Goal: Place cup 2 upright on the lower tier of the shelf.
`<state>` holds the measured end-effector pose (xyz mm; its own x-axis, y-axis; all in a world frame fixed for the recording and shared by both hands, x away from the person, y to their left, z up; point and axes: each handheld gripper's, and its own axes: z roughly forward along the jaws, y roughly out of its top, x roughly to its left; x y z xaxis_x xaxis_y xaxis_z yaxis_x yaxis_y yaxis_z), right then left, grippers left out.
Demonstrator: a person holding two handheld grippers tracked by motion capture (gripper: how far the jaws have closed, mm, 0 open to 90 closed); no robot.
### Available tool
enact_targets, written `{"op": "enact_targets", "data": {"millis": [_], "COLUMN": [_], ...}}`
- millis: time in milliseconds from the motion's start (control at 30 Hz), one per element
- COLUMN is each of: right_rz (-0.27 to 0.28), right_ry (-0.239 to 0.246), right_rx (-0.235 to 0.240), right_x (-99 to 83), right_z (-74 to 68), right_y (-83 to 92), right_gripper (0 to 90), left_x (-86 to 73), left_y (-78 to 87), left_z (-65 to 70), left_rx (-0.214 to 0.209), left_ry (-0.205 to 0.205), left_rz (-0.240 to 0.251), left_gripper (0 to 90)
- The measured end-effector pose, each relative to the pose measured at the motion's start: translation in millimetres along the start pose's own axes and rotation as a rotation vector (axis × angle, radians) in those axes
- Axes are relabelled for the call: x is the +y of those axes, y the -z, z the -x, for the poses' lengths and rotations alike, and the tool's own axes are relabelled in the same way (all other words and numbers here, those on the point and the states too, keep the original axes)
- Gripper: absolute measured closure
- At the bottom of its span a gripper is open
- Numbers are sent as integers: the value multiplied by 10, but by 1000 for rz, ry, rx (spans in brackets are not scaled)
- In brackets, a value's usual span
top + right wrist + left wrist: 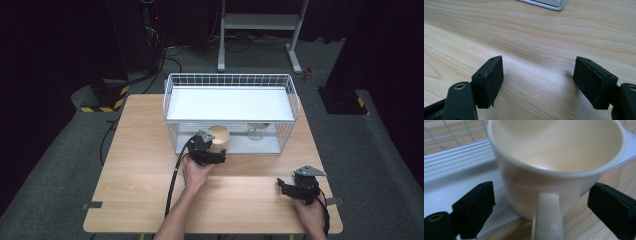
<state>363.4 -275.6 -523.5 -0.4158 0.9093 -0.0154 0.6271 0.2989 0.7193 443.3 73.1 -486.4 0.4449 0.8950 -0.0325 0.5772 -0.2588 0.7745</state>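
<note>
While the left gripper (216,156) straddles a cream mug (218,137) at the rack's open front, the right gripper (285,187) waits apart on the worktop (145,165).

From the left gripper view the mug (554,170) stands upright between the two black pads (477,207) – handle (547,217) turned toward the camera, gaps on both sides, so the jaws are spread and not pressing. It sits at the edge of the white wire rack's (230,80) lower tray (454,180), partly over the wood. A clear glass (256,131) stands farther right under the rack's shelf. Near the worktop's right front corner, the right gripper (537,82) holds its jaws wide over bare wood – nothing between them.
</note>
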Motion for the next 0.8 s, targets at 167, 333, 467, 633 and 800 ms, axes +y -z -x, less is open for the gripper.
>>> {"op": "enact_targets", "data": {"millis": [167, 333, 467, 633, 800], "right_rz": [0, 0, 0, 1, 1], "right_ry": [0, 0, 0, 2, 2], "right_rx": [0, 0, 0, 1, 1], "right_x": [0, 0, 0, 0, 0], "right_z": [0, 0, 0, 1, 1], "right_y": [0, 0, 0, -1, -1], "right_gripper": [246, 246, 246, 246, 246], "left_x": [-32, -33, -32, -29, -6], "left_y": [-7, -12, -19, -34, -61], "left_z": [28, 34, 28, 22, 18], "left_rx": [1, 8, 18, 36, 61], "left_ry": [-14, -14, -10, -2, -4], "left_rz": [2, 1, 2, -5, -24], "left_gripper": [147, 165, 195, 248, 332]}}
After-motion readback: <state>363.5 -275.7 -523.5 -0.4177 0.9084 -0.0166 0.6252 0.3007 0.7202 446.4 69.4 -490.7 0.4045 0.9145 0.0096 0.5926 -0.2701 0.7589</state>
